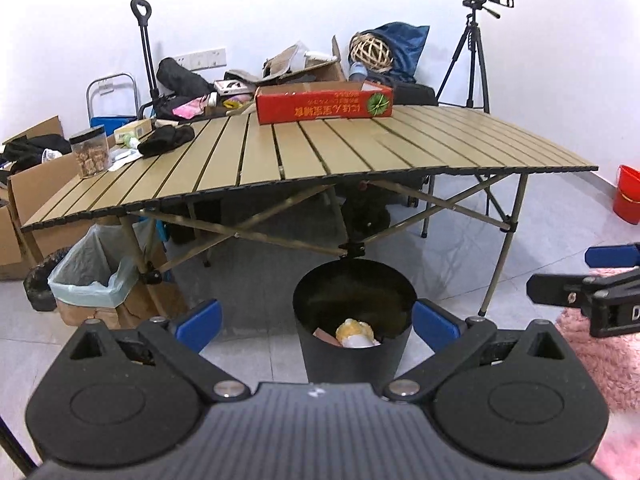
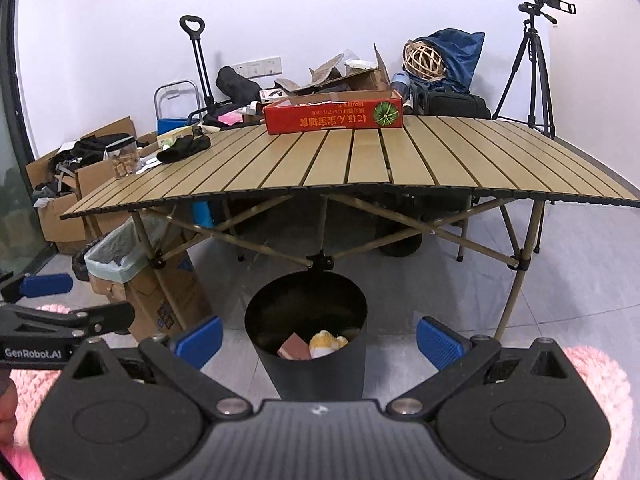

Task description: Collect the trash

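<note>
- Here the left wrist view alone shows a red bucket on the floor far off to the right of the left gripper; the right wrist view alone shows a dark window frame at its left edge.
- Each view catches the other gripper at its side: the right gripper to the right of the left one, both with jaws spread wide and holding nothing.
- Directly ahead of and below both grippers stands a black bin on the floor, in front of the bench.
- Inside the bin lies the trash: a crumpled yellow-and-white wad beside a reddish-brown piece.
- Ahead to the left, beneath the bench edge, a cardboard box lined with a pale bag; its contents cannot be made out.
- On the bench, far ahead, an open red carton; ahead left, a clear jar of brownish pieces.
</note>
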### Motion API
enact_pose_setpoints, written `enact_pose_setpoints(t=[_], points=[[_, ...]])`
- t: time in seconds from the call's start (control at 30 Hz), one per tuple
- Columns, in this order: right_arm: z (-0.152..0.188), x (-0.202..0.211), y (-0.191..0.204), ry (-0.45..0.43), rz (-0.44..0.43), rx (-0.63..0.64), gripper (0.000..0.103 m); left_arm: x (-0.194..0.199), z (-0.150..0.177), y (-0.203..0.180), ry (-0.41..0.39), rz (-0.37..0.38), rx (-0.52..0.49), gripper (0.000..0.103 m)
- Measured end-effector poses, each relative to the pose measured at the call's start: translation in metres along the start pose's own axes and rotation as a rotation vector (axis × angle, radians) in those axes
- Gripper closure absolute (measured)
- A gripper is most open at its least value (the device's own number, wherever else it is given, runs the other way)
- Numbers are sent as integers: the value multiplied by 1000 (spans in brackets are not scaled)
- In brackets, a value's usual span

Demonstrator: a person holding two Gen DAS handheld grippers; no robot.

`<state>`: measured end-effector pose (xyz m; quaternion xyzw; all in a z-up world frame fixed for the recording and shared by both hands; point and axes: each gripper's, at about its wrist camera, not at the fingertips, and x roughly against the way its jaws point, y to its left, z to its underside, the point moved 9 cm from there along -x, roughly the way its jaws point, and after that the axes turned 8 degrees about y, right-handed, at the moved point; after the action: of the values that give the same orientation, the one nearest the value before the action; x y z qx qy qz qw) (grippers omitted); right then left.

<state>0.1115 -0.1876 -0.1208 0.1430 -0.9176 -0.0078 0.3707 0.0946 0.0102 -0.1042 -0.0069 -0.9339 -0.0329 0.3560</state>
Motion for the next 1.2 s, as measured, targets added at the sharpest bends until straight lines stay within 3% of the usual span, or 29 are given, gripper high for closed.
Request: enact_pose_setpoints(t=[1.2], points=[[0,10,5,-12,5,11,0,8,0,0,-23,1,8,0]])
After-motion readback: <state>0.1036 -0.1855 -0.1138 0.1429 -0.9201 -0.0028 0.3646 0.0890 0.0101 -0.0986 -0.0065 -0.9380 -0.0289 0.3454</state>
